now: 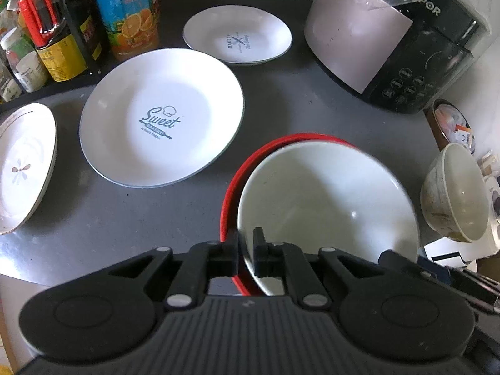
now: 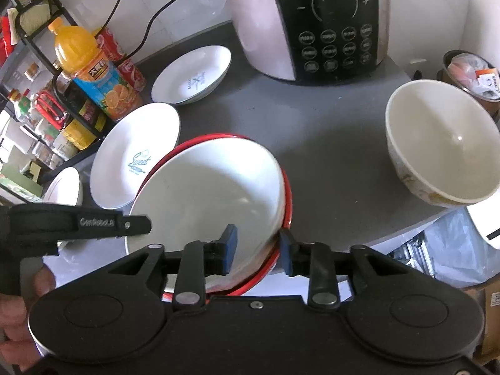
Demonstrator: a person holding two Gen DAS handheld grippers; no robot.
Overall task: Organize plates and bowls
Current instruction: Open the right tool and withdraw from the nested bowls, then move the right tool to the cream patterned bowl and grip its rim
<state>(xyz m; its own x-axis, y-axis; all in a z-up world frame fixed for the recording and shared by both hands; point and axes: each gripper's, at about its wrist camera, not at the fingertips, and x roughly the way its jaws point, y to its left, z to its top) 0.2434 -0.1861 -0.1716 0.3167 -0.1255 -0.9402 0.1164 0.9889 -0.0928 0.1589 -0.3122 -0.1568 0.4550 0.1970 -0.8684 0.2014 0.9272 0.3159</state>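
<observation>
A white bowl [image 1: 328,200] [image 2: 203,193] lies tilted inside a red-rimmed bowl [image 1: 228,187] [image 2: 289,200] on the grey counter [image 1: 125,218]. My left gripper [image 1: 246,237] is shut on the white bowl's near rim, one black finger inside and one outside. My right gripper [image 2: 257,243] straddles the other side of both rims. Its inner blue pad [image 2: 229,243] stands clear of the white wall and its outer pad [image 2: 286,250] sits by the red rim, so it is open. Plates lie to the left: a "Sweet" plate [image 1: 162,115], a smaller bakery plate [image 1: 237,36] and a floral plate [image 1: 25,165].
A beige bowl [image 1: 456,193] [image 2: 443,143] stands at the counter's right edge. A rice cooker [image 1: 375,40] [image 2: 312,22] fills the back right. An orange juice bottle [image 1: 131,9] and a rack of sauce bottles [image 1: 53,40] line the back left. A person's hand [image 2: 12,318] shows at the lower left.
</observation>
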